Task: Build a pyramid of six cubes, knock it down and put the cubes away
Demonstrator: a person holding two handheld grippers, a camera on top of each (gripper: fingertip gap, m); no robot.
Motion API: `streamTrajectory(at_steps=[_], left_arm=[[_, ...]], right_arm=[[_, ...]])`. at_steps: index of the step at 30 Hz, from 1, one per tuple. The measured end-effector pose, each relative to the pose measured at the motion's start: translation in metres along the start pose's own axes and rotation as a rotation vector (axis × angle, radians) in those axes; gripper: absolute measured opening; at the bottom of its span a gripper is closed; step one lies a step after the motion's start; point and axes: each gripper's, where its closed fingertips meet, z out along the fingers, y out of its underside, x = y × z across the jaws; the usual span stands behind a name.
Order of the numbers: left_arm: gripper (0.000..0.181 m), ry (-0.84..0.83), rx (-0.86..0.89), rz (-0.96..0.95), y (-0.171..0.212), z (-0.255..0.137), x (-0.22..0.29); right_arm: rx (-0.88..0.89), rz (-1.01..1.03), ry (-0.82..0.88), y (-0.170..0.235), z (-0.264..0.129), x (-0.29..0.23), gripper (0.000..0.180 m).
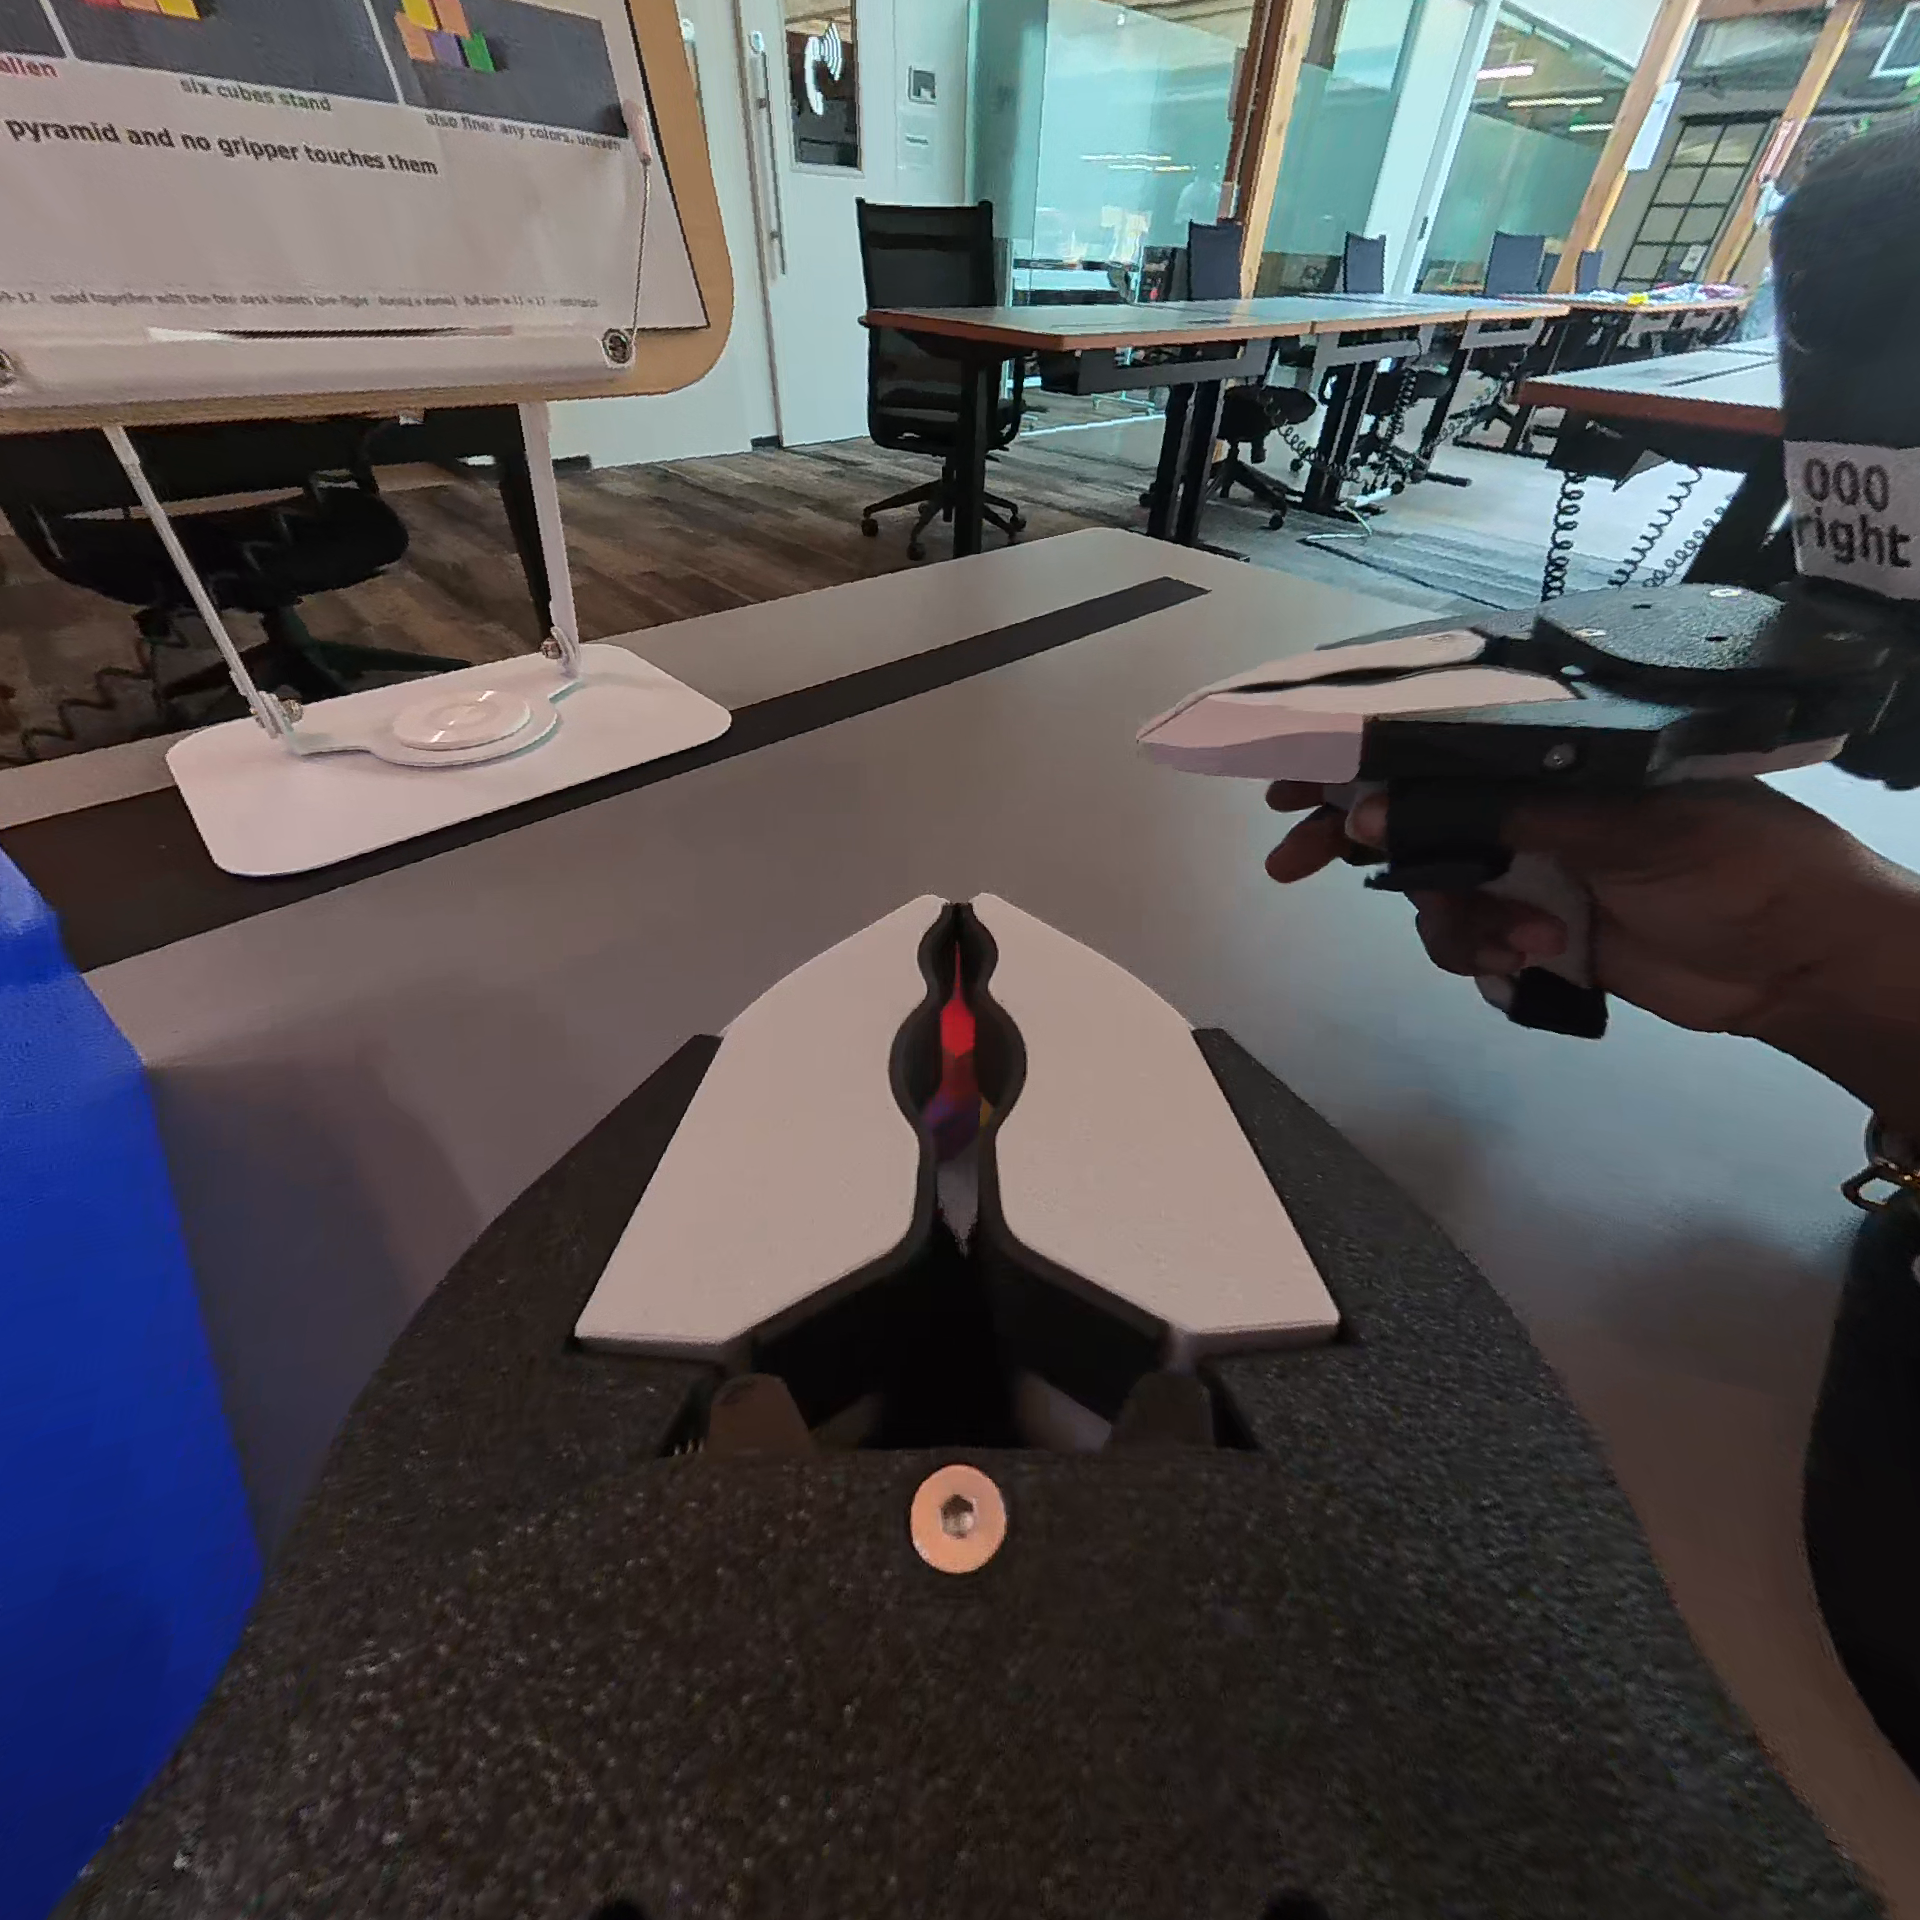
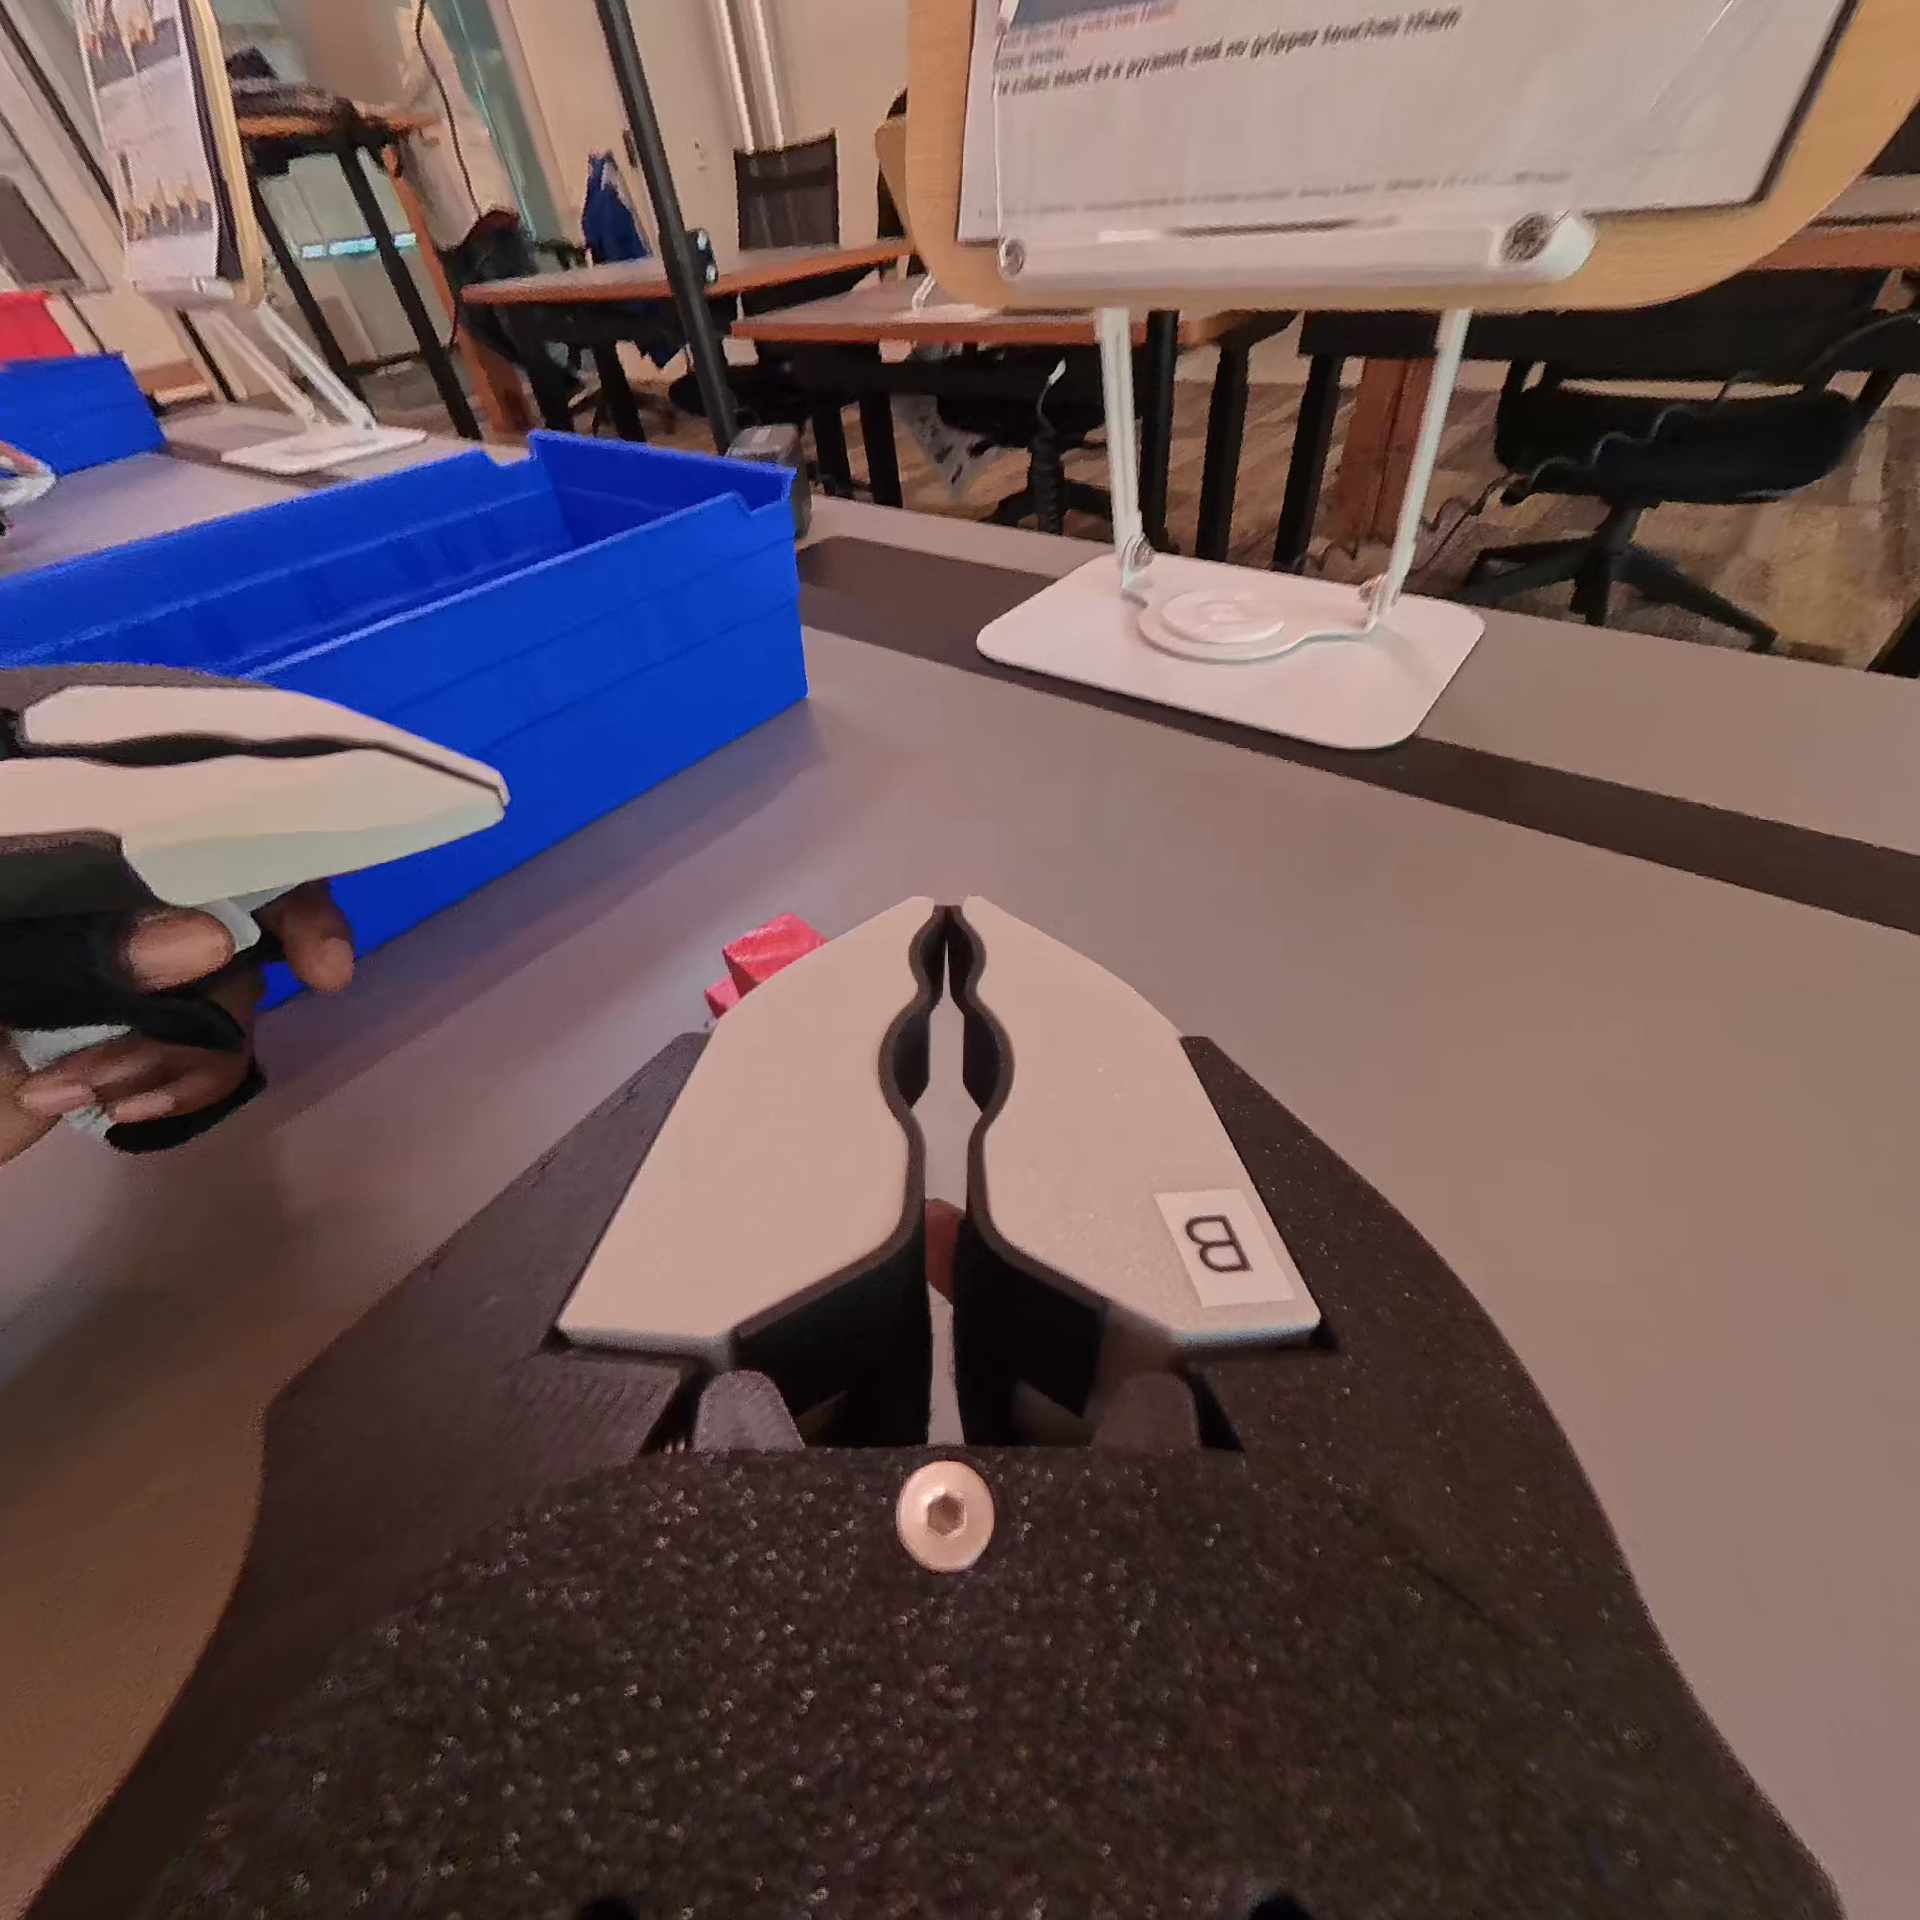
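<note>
Red plastic is most of what shows of the cubes: one red cube (image 2: 764,961) peeks out just left of the right hand-held gripper (image 2: 948,920), and slivers of red, purple and yellow (image 1: 958,1081) show through the slit of the left hand-held gripper (image 1: 961,914). Both hover above the grey surface (image 2: 1455,1039), fingers clenched together on nothing. The blue bin (image 2: 499,623) sits to the left, apparently empty as far as its inside shows. With the cubes almost wholly hidden beneath the gripper bodies, a blind descent could likely shove them across the surface or off its edge; closed fingers would also need to part before any grasp, or they will merely push
</note>
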Motion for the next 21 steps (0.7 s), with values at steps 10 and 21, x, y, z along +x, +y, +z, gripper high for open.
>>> streamTrajectory(at_steps=[10,21], left_arm=[[0.000,-0.009,-0.003,-0.003,0.001,0.000,-0.002],[0.000,-0.011,-0.009,0.004,0.001,0.000,-0.002]], right_arm=[[-0.177,-0.071,-0.018,0.028,0.009,-0.008,0.000],[-0.210,-0.083,-0.036,0.033,0.010,-0.011,0.000]])
